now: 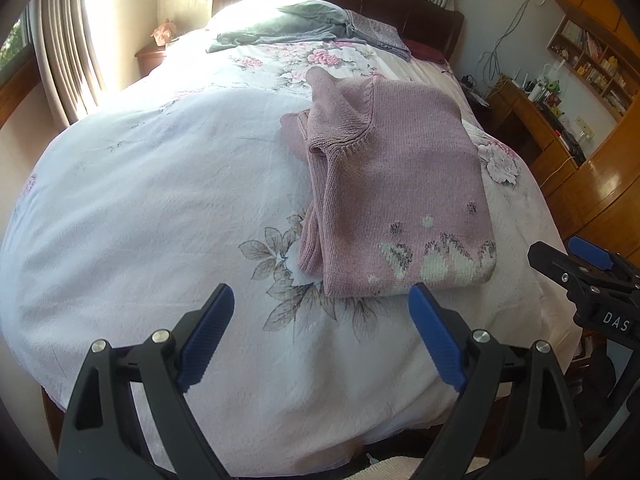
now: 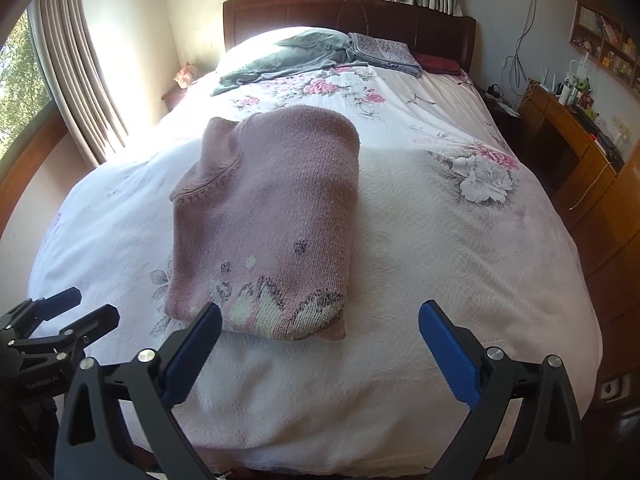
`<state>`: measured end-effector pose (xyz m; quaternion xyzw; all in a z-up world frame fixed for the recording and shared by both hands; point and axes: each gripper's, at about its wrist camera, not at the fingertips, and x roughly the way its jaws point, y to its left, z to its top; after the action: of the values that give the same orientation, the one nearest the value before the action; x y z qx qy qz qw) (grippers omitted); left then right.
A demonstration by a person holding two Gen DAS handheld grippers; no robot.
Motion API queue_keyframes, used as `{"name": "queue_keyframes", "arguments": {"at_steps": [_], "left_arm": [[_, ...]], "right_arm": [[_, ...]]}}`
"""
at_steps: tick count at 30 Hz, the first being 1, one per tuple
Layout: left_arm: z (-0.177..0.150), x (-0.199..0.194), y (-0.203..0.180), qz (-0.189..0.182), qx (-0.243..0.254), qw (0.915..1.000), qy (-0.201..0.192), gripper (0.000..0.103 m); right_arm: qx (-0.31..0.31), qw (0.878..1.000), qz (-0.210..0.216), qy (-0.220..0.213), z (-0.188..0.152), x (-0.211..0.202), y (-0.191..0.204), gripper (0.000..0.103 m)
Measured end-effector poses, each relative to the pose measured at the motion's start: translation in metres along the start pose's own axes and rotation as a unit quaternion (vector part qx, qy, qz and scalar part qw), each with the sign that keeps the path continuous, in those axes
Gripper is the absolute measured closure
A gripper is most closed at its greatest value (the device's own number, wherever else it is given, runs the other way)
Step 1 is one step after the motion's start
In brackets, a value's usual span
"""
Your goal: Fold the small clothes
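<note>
- Pink knit, folded into a thick rectangle: the sweater (image 1: pixel 396 184) lies flat on the bed's floral bedspread (image 1: pixel 160 184), with a pale flower pattern worked into the edge nearest the grippers.
- The left gripper (image 1: pixel 322 298) hovers above the bedspread with its blue-padded fingers (image 1: pixel 208 336) spread wide and nothing between them. The sweater lies just ahead of the fingertips, off toward the right finger, whose tip overlaps the sweater's near edge in the left wrist view; I cannot tell whether they touch.
- A folded sleeve and the collar bunch along the side of the sweater that faces the left finger, farther ahead.
- The right gripper (image 2: pixel 320 308) is likewise spread wide and empty. From its own camera the sweater (image 2: pixel 272 216) sits ahead and toward its left finger (image 2: pixel 192 356), whose tip overlaps the near patterned corner; contact cannot be judged.
- The space ahead of the right finger (image 2: pixel 452 356) holds only bare bedspread (image 2: pixel 460 260).
- Each gripper shows at the edge of the other's view: the right one (image 1: pixel 584 276) beyond the left gripper's right finger, the left one (image 2: pixel 56 324) beyond the right gripper's left finger.
- Far ahead of both pairs of fingers, at the dark headboard (image 2: pixel 348 12), lie a grey garment (image 2: pixel 288 58) and a folded patterned cloth (image 2: pixel 384 54).
- A wooden desk (image 2: pixel 568 132) stands beyond the bed on the right-finger side; curtains (image 2: pixel 76 68) hang on the left-finger side.
</note>
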<state>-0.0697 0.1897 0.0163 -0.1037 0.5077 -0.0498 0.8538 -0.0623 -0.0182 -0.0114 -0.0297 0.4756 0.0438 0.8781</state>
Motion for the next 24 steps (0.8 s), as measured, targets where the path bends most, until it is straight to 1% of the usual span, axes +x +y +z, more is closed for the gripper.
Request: {"name": "queue_keyframes", "arguments": {"at_steps": [24], "left_arm": [[0.005, 0.002, -0.003, 0.002, 0.007, 1.0, 0.003, 0.015]], "right_arm": [[0.01, 1.0, -0.01, 0.015, 0.001, 0.013, -0.003, 0.004]]}}
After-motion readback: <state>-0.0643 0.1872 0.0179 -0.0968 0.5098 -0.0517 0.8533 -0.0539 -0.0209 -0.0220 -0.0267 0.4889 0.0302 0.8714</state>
